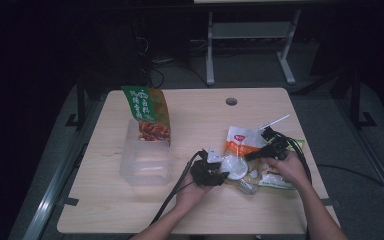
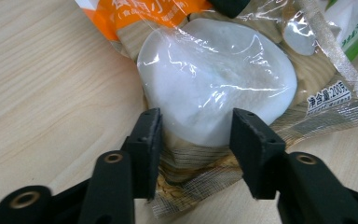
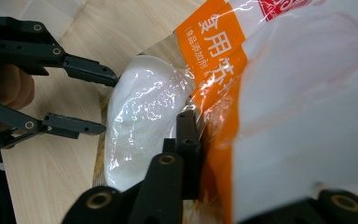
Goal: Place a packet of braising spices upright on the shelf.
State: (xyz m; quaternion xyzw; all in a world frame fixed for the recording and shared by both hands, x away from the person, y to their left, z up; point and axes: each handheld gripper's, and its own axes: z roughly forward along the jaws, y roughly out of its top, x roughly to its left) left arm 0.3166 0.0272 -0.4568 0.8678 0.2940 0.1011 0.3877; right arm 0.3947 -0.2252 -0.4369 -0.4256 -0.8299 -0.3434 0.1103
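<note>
a pale wood-grain table (image 1: 190, 210) with a round cable hole (image 1: 231, 101) near its far edge stands in a dim room; beyond it lie a grey floor and the white legs of another desk (image 1: 250, 40), and the edges of the scene are dark.

on the table's left part sits a clear plastic box (image 1: 145, 162), with a green and orange snack bag (image 1: 149, 112) standing upright at its far end. right of centre lies an orange, white and clear packet (image 1: 242, 142) holding a white lump of powder, and just beside it, under the person's right hand (image 1: 290, 167), a green-edged packet (image 1: 275, 181).

the left gripper (image 2: 196, 135) is low over the near end of the orange packet, its jaws apart, one on each side of the rounded white lump (image 2: 214, 79) seen through the clear film; whether the pads touch the film cannot be told. in the right gripper view this gripper comes in from the left with both jaws spread beside the lump.

the right gripper (image 1: 270, 145) is at the packet from the other side. one of its jaws lies on top of the film at the edge of the orange band and the other is hidden under the packet (so it seems to pinch the packet, though the contact itself is covered).

readable print: white chinese characters "食用" on the orange band, and a small white label reading "净含量: 200克". the snack bag carries yellow chinese characters too small to read.
</note>
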